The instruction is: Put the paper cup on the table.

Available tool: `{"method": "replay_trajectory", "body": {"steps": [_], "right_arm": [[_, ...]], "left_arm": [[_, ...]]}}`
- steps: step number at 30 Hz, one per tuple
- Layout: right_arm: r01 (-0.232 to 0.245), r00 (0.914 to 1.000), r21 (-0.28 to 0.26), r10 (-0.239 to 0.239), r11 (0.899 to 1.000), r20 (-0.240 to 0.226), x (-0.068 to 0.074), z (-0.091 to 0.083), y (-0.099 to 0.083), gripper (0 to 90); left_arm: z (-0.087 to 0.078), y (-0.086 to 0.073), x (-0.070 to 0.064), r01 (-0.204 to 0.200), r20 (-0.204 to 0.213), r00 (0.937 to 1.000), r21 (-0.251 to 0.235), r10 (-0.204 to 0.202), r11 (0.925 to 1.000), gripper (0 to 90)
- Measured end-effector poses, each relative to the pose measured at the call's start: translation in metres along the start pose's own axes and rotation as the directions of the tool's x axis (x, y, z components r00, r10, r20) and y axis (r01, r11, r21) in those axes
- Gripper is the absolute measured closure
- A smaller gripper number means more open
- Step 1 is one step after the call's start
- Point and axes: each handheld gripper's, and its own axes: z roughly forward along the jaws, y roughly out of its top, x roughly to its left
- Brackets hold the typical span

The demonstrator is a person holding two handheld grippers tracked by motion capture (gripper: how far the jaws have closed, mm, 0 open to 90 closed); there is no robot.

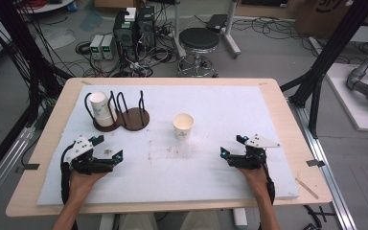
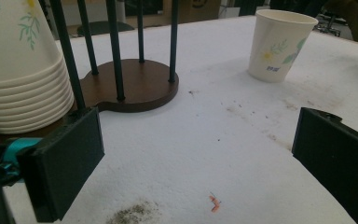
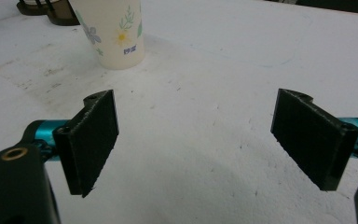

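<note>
**Both grippers low on the mat, jaws apart, single cup standing free**

Bench: wooden top covered by a white mat with scattered dark specks and smudges near its middle.

Left gripper: held in the person's left hand, low over the near-left part of the mat. Jaws spread wide, nothing between them. In the left gripper view the mat shows between the two black pads, with a small orange scrap and a dark smudge lying on it.

Right gripper: held in the person's right hand, low over the near-right part of the mat. Jaws likewise wide apart and empty; in the right gripper view bare mat lies between the pads.

Single paper cup: upright, mouth up, floral print, standing on the mat about mid-bench, between the two grippers and farther from the person. Well apart from both.

Cup holder: dark wooden base of two joined discs with black upright rods, far-left on the mat. Its left bay carries a stack of paper cups, nested and mouth down. The right bay has a bare disc. The left gripper sits near the holder, not touching it.
</note>
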Motion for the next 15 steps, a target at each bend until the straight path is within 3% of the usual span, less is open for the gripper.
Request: {"method": "replay_trajectory", "body": {"steps": [15], "right_arm": [[0.01, 0.9999, -0.001, -0.01, 1.0, 0.014, 0.0026, -0.0005, -0.0004, 15.4]], "left_arm": [[-0.0003, -0.0003, -0.0009, -0.008, -0.002, 1.0, -0.008, 0.008, 0.9999, 2.0]]}}
